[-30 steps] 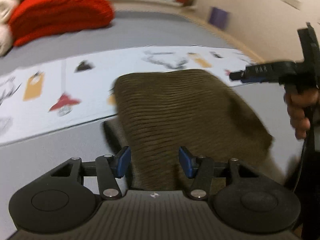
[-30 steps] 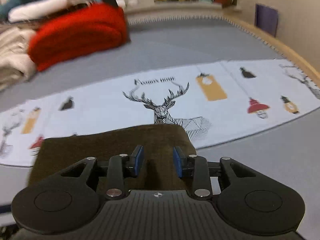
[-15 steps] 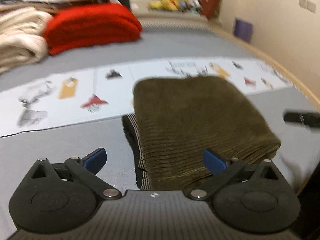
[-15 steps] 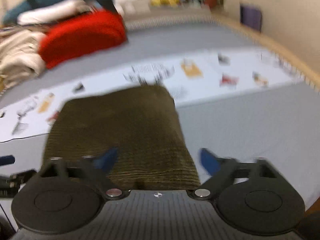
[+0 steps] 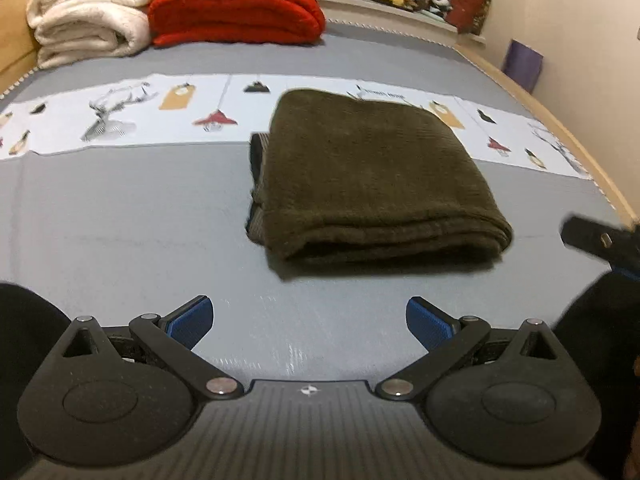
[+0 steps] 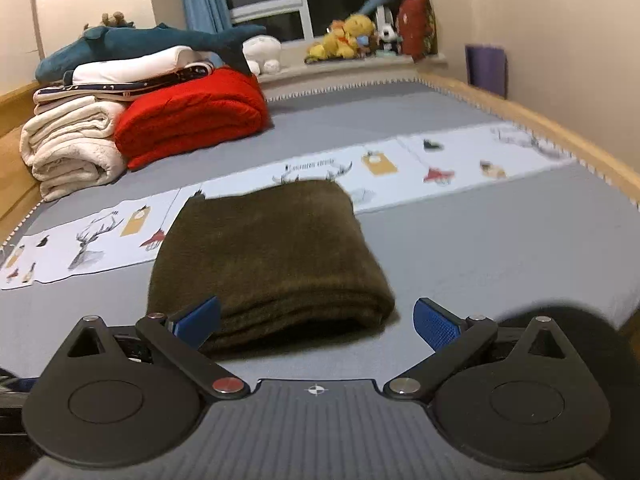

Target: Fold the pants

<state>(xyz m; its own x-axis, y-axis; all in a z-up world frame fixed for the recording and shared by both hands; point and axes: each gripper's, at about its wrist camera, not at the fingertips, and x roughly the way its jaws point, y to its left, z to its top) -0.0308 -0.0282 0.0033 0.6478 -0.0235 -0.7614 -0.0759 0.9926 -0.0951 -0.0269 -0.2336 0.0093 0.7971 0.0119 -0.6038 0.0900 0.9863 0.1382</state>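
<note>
The olive-brown pants (image 5: 372, 176) lie folded into a thick rectangular bundle on the grey bed cover, partly over a white printed strip. In the right wrist view the same pants (image 6: 268, 256) fill the middle. My left gripper (image 5: 310, 322) is open, its blue pads wide apart, set back from the bundle's near edge with bare cover between them. My right gripper (image 6: 316, 322) is open too; it hangs just short of the bundle's near fold, nothing between the pads. A part of the right gripper (image 5: 600, 240) shows at the right edge of the left wrist view.
A red folded blanket (image 6: 192, 116) and cream folded blankets (image 6: 68, 148) are stacked at the far left of the bed. Plush toys (image 6: 348, 36) sit on the windowsill. A wooden bed rail (image 6: 560, 128) runs along the right side by the wall.
Both grippers went from nearly closed over the pants' edge to wide open and drew back from the bundle. The pants now lie released on the bed.
</note>
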